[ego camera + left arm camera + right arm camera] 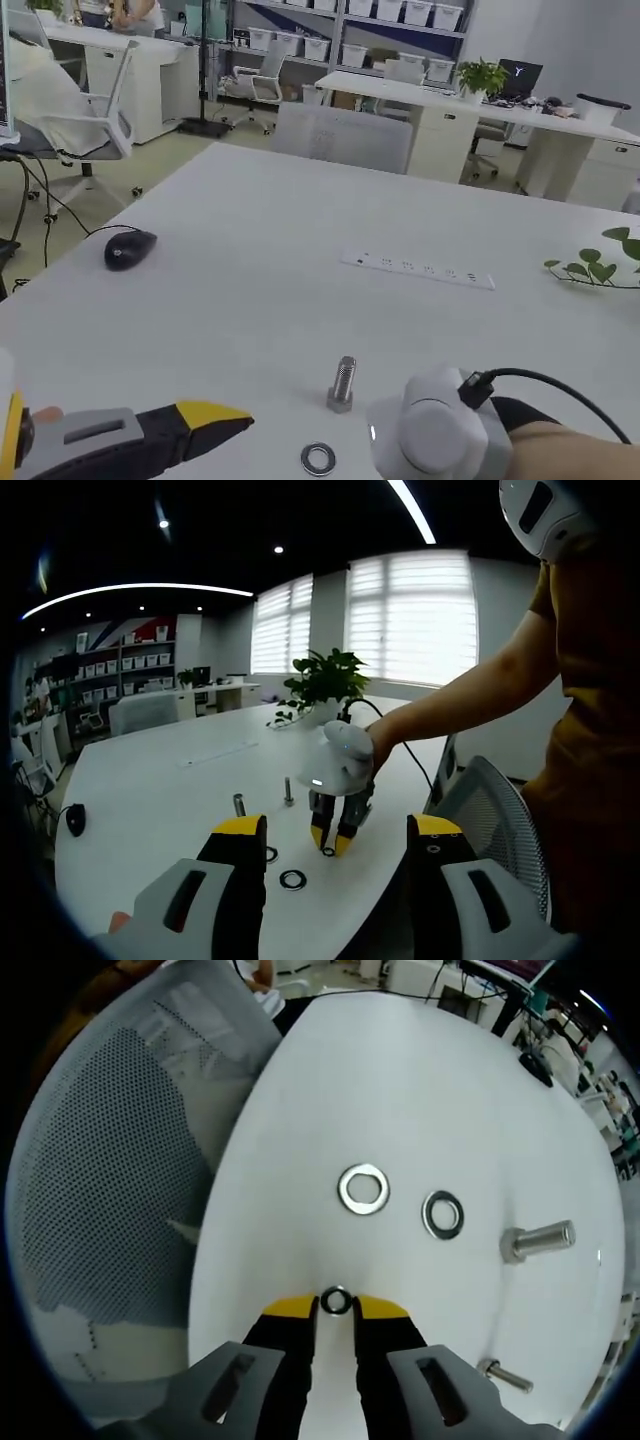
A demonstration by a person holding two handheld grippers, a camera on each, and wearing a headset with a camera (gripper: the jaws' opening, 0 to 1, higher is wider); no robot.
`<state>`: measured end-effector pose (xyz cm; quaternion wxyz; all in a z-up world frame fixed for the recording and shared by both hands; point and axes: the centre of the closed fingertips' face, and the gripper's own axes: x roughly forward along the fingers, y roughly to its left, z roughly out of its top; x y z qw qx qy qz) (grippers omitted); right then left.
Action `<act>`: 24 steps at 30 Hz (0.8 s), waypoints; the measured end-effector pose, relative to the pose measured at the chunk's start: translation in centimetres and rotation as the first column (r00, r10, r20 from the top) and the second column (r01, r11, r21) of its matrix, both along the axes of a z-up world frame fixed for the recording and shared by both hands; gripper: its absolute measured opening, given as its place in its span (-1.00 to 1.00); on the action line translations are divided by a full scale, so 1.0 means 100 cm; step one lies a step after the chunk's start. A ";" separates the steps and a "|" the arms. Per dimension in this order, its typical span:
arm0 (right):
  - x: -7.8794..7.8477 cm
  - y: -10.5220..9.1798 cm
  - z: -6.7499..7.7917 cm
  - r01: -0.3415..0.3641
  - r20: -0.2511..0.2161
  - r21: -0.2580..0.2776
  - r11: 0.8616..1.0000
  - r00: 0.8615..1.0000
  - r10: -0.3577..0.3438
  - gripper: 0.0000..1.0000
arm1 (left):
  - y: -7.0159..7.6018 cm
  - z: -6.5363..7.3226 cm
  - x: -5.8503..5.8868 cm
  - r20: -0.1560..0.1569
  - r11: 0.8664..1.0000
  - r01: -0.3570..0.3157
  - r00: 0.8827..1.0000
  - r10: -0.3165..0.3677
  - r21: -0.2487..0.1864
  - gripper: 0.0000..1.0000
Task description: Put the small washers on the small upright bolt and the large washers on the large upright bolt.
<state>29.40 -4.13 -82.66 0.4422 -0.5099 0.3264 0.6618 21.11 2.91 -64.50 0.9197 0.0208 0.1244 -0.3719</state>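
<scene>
The large bolt [342,385] stands upright on the white table [300,250], with a large washer [318,459] lying flat just in front of it. In the right gripper view, my right gripper [335,1310] points down at the table near its edge, its yellow tips closed on a small washer [335,1301]. Beyond it lie two large washers [364,1188] [442,1213], then the large bolt [540,1240] and the small bolt [505,1374]. My left gripper [338,830] is held open to the left, with nothing between its jaws, looking at the right gripper [335,840].
A black mouse [130,248] lies at the left of the table, a white power strip [420,270] across the middle, and plant leaves [600,262] at the right. A mesh office chair [100,1160] stands right against the table's near edge.
</scene>
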 end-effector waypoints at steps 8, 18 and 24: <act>0.000 0.000 0.000 -0.011 0.009 0.011 1.000 1.000 0.011 -0.74 | -0.001 -0.003 0.000 -0.008 1.000 0.001 1.000 -0.001 0.001 0.11; 0.008 -0.004 0.005 0.026 0.004 0.020 0.999 1.000 -0.026 -0.76 | 0.000 -0.004 0.002 -0.016 1.000 0.004 1.000 -0.004 0.005 0.11; 0.024 -0.012 0.013 0.059 0.029 0.033 0.998 0.998 -0.060 -0.76 | -0.001 -0.006 0.004 -0.020 1.000 0.008 1.000 -0.008 0.004 0.11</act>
